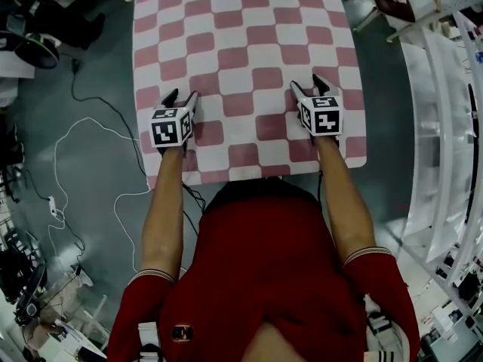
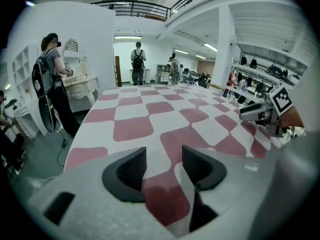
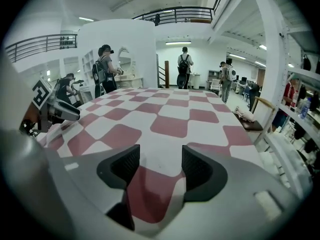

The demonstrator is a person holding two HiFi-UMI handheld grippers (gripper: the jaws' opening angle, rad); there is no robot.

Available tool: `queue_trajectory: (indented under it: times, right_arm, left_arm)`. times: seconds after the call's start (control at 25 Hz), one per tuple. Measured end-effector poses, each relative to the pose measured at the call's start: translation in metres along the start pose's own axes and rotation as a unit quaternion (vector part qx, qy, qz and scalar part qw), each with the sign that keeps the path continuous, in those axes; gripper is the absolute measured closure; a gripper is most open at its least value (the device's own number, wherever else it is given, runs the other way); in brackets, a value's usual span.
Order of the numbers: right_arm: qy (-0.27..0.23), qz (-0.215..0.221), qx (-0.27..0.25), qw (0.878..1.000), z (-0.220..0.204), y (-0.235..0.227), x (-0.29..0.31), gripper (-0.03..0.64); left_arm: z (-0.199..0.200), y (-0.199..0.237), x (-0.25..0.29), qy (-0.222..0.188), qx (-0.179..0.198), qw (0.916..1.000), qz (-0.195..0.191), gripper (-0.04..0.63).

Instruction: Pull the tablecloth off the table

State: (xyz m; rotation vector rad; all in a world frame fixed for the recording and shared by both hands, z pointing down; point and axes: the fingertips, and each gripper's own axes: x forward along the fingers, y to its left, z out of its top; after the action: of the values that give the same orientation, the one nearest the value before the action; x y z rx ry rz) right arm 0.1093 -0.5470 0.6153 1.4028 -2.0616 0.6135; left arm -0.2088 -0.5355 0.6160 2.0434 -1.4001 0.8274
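A red-and-white checked tablecloth (image 1: 249,51) covers the whole table. My left gripper (image 1: 181,96) rests over the cloth's near-left part, and my right gripper (image 1: 307,85) over its near-right part. In the left gripper view the left gripper (image 2: 164,166) stands open, with the tablecloth (image 2: 150,114) lying under and between the jaws and rucked into a small fold by the right jaw. The right gripper view shows the right gripper (image 3: 160,166) open too, over the tablecloth (image 3: 170,114), with the pads clear of it. Each gripper sees the other across the cloth.
White cables (image 1: 83,134) trail over the floor left of the table. White shelving (image 1: 445,127) runs along the right side. People (image 2: 50,79) stand by a white dresser beyond the far left corner, and another person (image 2: 137,61) stands farther back. A bench (image 3: 250,116) is at the right.
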Motion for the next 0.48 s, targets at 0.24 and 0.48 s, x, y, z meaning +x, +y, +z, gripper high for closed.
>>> queue_trajectory:
  times: [0.24,0.48]
  right_arm:
    - [0.034,-0.002,0.011,0.999,-0.01,-0.0007,0.0083,0.334]
    - [0.035,-0.001,0.016,0.999,-0.0106,0.0017,0.0086,0.341]
  left_arm:
    - [-0.007,0.0022,0.0051,0.028,0.004,0.9996,0.006,0.367]
    - [-0.0083,0.0,0.005,0.035,0.015,0.9993,0.007,0.39]
